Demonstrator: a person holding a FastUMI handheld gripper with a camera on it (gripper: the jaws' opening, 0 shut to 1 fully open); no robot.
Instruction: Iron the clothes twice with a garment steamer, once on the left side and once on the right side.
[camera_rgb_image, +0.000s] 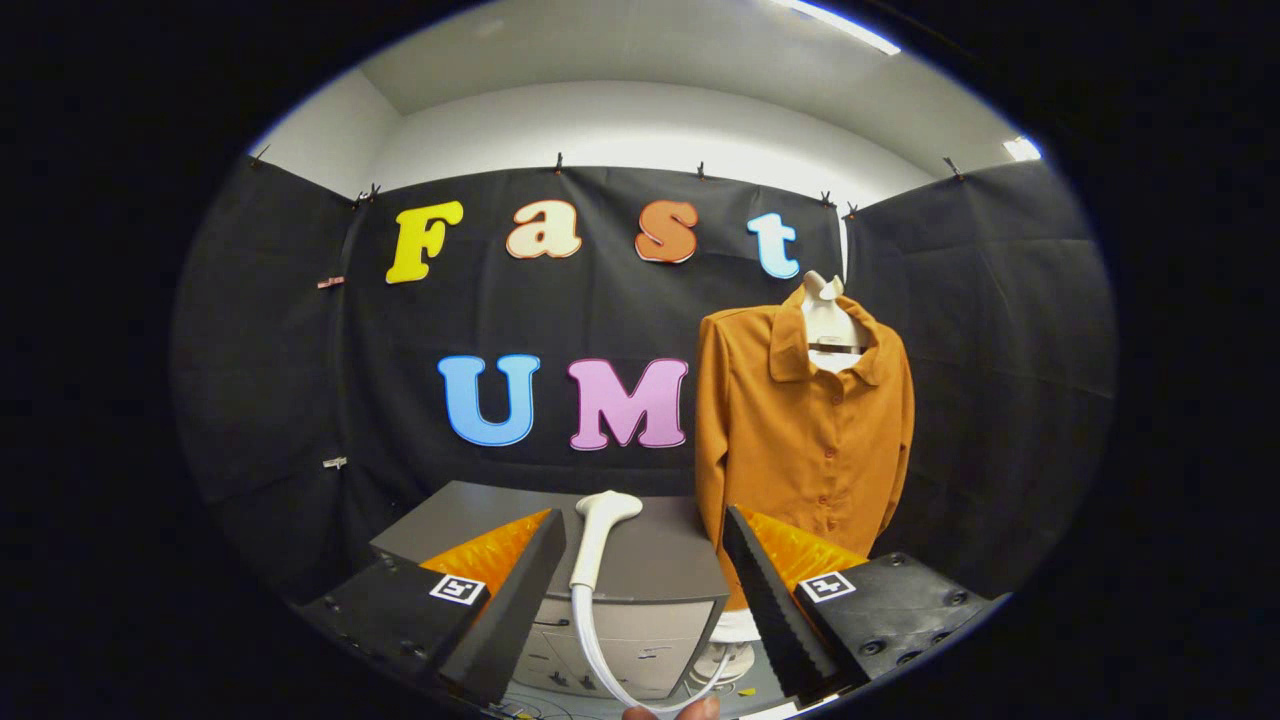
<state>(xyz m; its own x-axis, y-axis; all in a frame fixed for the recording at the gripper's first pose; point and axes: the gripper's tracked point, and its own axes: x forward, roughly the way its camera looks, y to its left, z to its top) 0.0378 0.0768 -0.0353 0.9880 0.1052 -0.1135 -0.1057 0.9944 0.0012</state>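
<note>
Gripper (645, 590): held level, jaws spread wide, nothing gripped.
Steamer head (600, 535): laid on the grey cabinet (650, 570), seemingly between the jaws.
Shirt (800, 440): hung on a mannequin, beyond the right finger.
Hose (590, 640): looped below.

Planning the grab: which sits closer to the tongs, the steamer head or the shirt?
The white steamer head, lying on the grey cabinet between the open tongs; the orange shirt hangs beyond.

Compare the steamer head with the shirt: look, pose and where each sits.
The steamer head is white and slim; the shirt is orange and broad. The steamer head lies on the grey cabinet, between the open gripper's fingers, trailing a hose; the shirt hangs upright on a mannequin beside the cabinet, beyond the fingers. Neither is touched by the fingers.
</note>
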